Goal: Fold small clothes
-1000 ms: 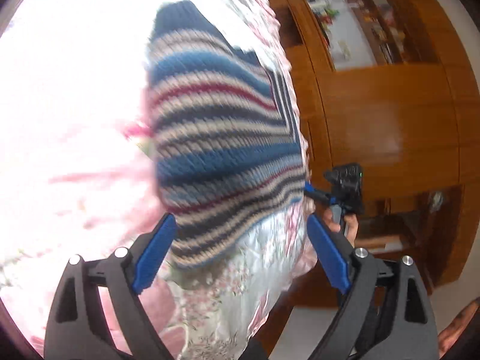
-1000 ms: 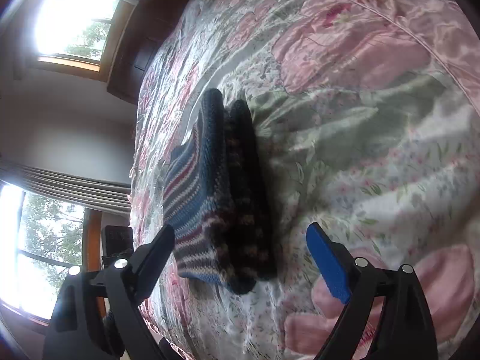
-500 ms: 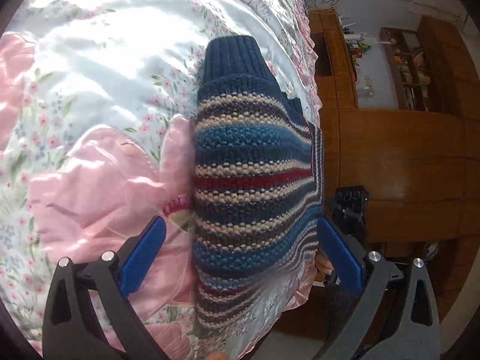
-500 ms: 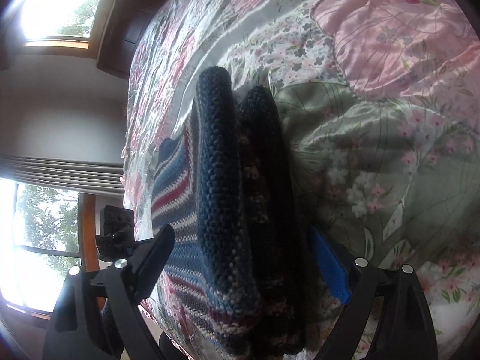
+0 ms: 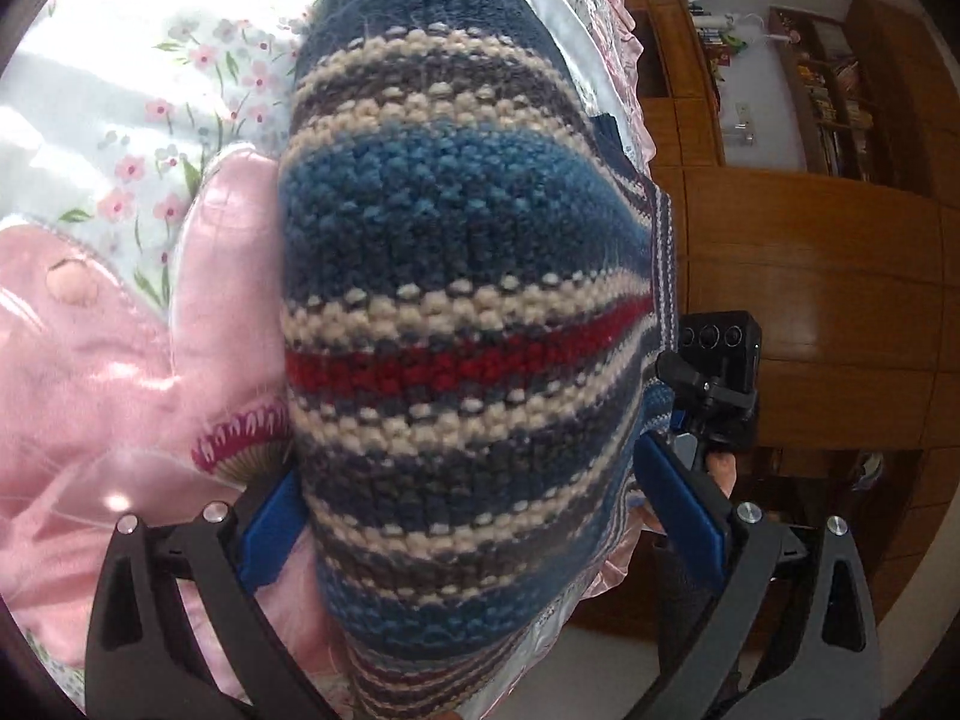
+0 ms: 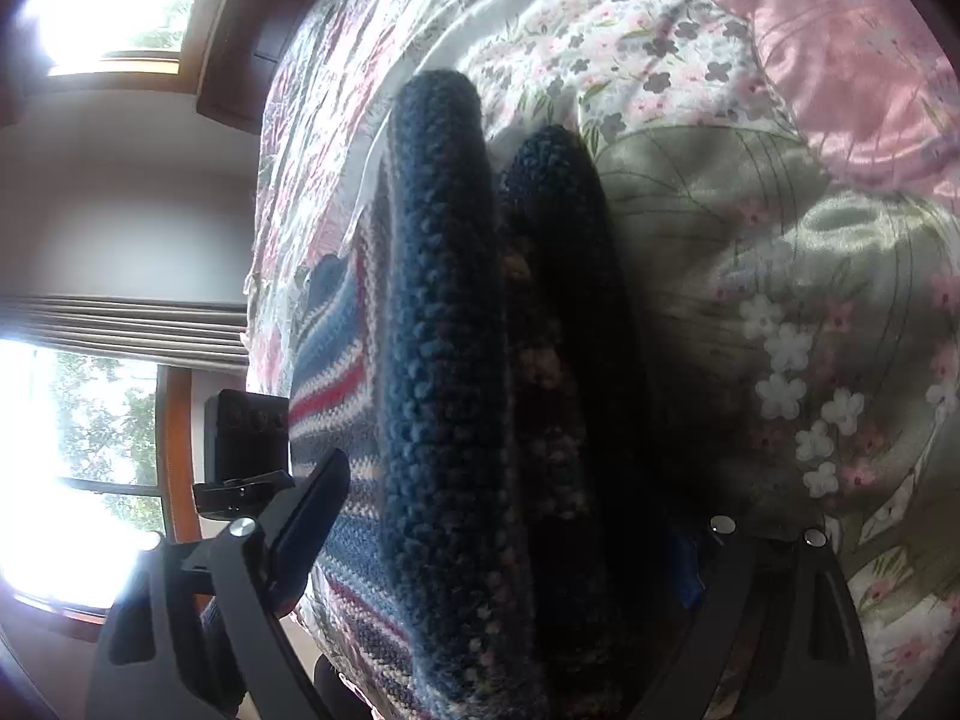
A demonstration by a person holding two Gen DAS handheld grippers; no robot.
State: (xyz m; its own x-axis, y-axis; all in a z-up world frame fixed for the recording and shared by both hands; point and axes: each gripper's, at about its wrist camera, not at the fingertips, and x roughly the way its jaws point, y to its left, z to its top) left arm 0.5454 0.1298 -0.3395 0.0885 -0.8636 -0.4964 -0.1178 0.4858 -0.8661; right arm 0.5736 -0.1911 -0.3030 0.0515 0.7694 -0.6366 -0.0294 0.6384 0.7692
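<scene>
The folded striped knit sweater (image 5: pixel 468 324) lies on the floral satin bedspread (image 5: pixel 120 312), near its frilled edge. The left gripper (image 5: pixel 474 516) has its blue-padded fingers (image 5: pixel 681 507) spread, straddling the sweater's flat face at six o'clock. The right gripper (image 6: pixel 510 540) is spread around the thick folded edge (image 6: pixel 444 360). A wooden cabinet (image 5: pixel 810 276) stands at three o'clock.

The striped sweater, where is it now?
The striped sweater lies folded on the floral bedspread near its edge, between the open fingers of both tongs.
</scene>
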